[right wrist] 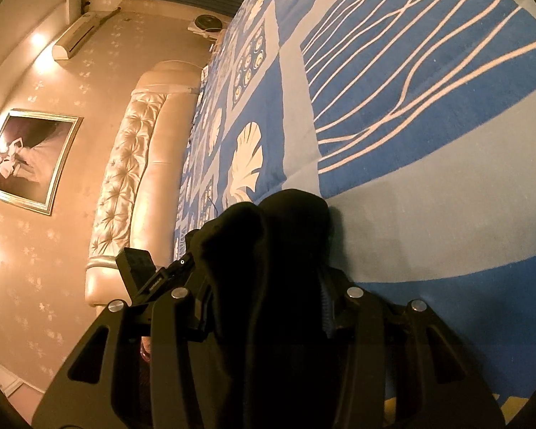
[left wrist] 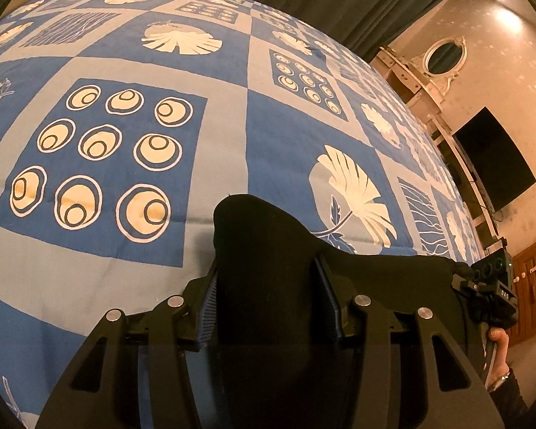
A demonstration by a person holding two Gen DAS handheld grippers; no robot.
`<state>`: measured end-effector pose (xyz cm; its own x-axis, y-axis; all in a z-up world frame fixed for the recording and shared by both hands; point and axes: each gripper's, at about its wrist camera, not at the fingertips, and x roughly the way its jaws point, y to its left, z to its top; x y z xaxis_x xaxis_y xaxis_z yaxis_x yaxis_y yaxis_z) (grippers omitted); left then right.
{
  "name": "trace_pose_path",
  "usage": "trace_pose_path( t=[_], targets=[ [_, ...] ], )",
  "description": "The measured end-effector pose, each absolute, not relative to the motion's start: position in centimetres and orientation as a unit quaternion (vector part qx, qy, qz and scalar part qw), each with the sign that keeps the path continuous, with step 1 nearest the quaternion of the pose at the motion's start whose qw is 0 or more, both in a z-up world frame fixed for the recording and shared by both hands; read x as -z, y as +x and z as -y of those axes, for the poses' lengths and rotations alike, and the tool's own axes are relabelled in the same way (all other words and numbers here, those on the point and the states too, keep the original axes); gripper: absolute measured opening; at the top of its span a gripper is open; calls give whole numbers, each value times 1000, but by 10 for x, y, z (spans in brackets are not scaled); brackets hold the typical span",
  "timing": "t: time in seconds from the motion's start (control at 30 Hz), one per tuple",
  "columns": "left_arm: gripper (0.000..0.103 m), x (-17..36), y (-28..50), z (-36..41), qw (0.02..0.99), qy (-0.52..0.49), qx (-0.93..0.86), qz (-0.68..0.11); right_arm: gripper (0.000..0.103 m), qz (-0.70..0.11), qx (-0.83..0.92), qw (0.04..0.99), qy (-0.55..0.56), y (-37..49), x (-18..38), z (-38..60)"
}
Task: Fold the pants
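Left wrist view: left gripper (left wrist: 268, 286) and right gripper (right wrist: 264, 286) both pinch black pants (left wrist: 268, 250).

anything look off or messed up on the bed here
Nothing stands out. The blue patterned bedspread lies smooth. The black pants are bunched where the left gripper and right gripper pinch them, as expected mid-fold.

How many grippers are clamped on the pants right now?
2. The left gripper holds a bunch of the black pants between its fingers; the right gripper holds another bunch, above the blue bedspread. The rest of the pants is out of view.
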<state>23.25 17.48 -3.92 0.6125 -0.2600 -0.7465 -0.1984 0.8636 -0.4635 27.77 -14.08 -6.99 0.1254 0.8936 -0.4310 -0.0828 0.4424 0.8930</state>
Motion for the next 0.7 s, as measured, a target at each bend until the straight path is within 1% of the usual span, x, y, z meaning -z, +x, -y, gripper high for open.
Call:
trace_pose_path(
  t=[0.3, 0.4, 0.43, 0.53, 0.6, 0.7],
  targets=[
    [51, 42, 228, -175, 864, -263, 23, -428, 42, -539, -379, 651, 377, 278, 73, 148],
    [54, 43, 227, -176, 865, -265, 32, -425, 43, -540, -376, 650, 379, 278, 73, 148],
    [57, 42, 226, -177, 864, -270, 41, -422, 44, -540, -376, 650, 380, 278, 73, 149],
    [65, 41, 217, -183, 856, -294, 59, -421, 54, -541, -377, 650, 377, 277, 67, 150],
    [72, 37, 203, -184, 853, -302, 60, -421, 64, -542, -375, 658, 364, 271, 60, 152],
    [73, 36, 175, -182, 850, -307, 58, -423, 72, -547, -376, 668, 336, 255, 49, 157]
  ],
)
